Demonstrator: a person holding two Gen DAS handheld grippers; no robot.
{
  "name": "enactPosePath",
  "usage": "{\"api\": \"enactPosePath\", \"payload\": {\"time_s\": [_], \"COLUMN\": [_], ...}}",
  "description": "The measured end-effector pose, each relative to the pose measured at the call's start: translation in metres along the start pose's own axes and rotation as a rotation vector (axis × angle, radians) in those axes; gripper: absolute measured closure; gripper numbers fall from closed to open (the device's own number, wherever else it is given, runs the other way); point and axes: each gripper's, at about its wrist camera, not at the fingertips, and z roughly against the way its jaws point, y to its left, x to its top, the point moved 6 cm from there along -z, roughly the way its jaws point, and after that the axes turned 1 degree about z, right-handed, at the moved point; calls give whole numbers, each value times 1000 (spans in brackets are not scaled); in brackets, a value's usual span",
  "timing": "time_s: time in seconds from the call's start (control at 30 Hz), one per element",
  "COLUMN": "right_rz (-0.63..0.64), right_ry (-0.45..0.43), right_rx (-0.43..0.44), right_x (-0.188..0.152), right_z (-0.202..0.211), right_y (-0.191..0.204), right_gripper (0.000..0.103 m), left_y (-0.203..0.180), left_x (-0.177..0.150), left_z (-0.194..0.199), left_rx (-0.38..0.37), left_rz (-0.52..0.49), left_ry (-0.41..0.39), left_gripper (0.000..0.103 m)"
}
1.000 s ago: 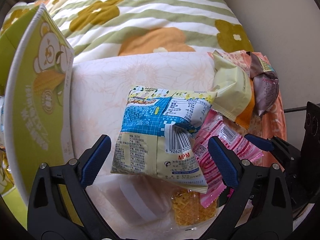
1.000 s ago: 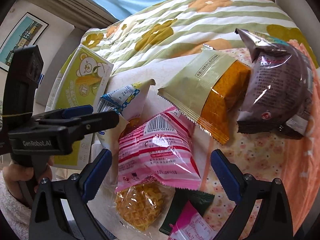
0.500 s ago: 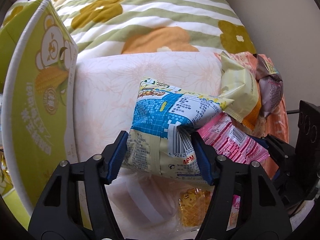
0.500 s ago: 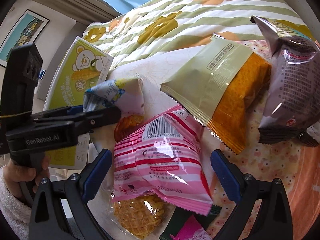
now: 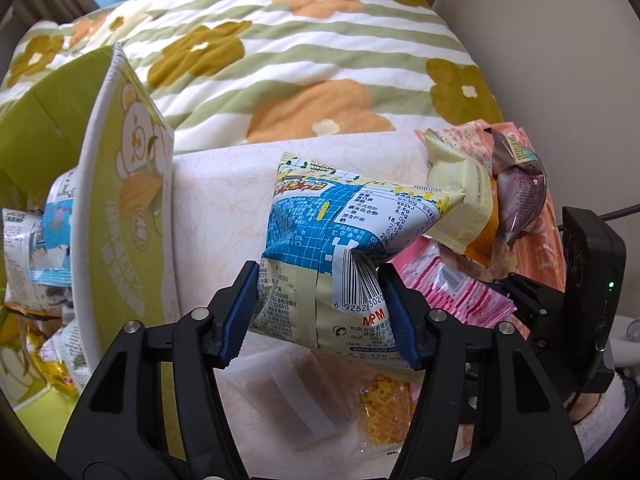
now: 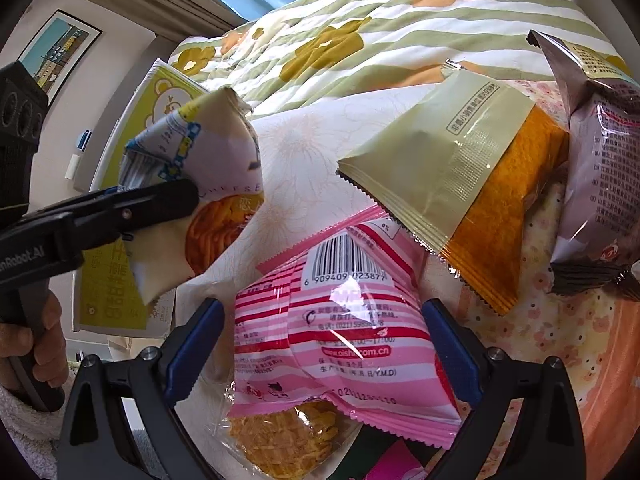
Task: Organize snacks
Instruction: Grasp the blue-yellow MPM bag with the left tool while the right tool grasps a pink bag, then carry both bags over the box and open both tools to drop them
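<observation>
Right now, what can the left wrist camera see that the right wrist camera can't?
Only the left wrist view looks into the green box, with packets inside it. Only the right wrist view shows a framed picture on the wall and the hand carrying the left gripper. Both show the blue and yellow bag pinched in the left gripper, the pink striped bag that the right gripper is closing around, the olive and orange packet and the flowery quilt.
</observation>
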Motion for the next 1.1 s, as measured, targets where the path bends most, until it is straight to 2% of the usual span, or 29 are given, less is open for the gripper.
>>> {"api": "enactPosePath", "payload": {"time_s": [0.03,0.3,0.43,0.77,0.9,1.0,1.1], "right_rz": [5,39,40,48,37,42,67], "right_ry": [3,2,-10,-96,-150,-190,-232], "right_rx": [2,-12,9,-13,-29,-46,-64], "right_x": [0,-1,-4,-4,-3,5,18], "right_z": [-1,2,8,42,66,82,94], "right_y": [1,12,22,54,68,83,104], "right_gripper": [18,31,32,32,32,32,32], "left_y": [1,3,6,23,42,58,76], "left_x": [0,-1,-2,-3,2,4,7], "left_z": [1,17,28,73,102,121,143], "left_rx": [-2,-10,-21,-76,-92,-144,-128], "left_rz": [1,-6,-3,21,42,65,59], "left_ry": [-2,-26,-46,-129,-184,-210,-251], "left_gripper": [46,46,46,46,46,46,46]}}
